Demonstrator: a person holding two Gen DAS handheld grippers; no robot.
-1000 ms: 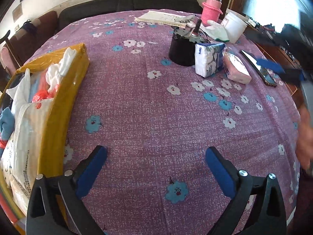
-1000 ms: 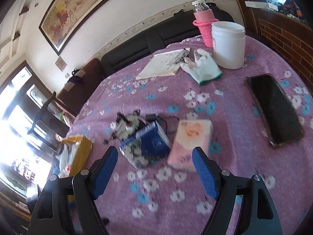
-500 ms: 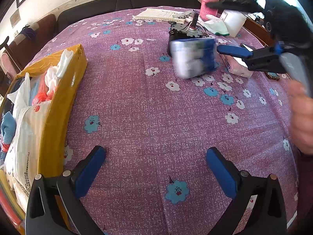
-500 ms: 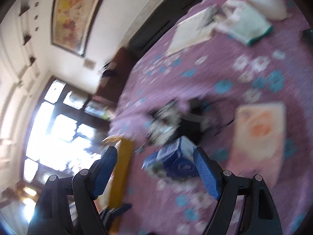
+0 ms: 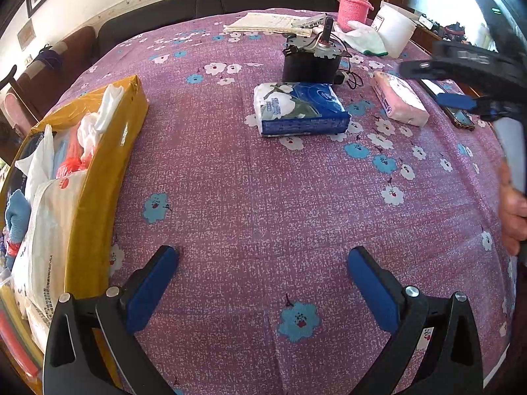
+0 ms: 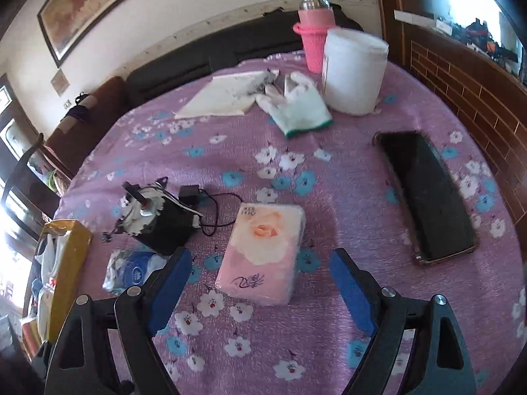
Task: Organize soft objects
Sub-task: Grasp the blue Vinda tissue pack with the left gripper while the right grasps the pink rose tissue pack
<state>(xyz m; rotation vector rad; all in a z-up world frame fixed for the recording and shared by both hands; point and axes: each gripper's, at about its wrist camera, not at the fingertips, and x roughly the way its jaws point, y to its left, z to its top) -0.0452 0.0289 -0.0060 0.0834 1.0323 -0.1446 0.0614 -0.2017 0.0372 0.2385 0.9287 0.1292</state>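
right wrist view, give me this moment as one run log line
right tool: jaws opening, nothing held | pink tissue pack: flat on table, between jaws | blue tissue pack: flat beside black motor | left tool: open, empty

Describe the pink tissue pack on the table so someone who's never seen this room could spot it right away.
On the purple floral tablecloth, look between the long black phone and the black cylindrical motor with wires. The flat, soft pink plastic-wrapped tissue pack lies there. A pale rose printed on top sets it apart from the blue-and-white tissue pack nearby.
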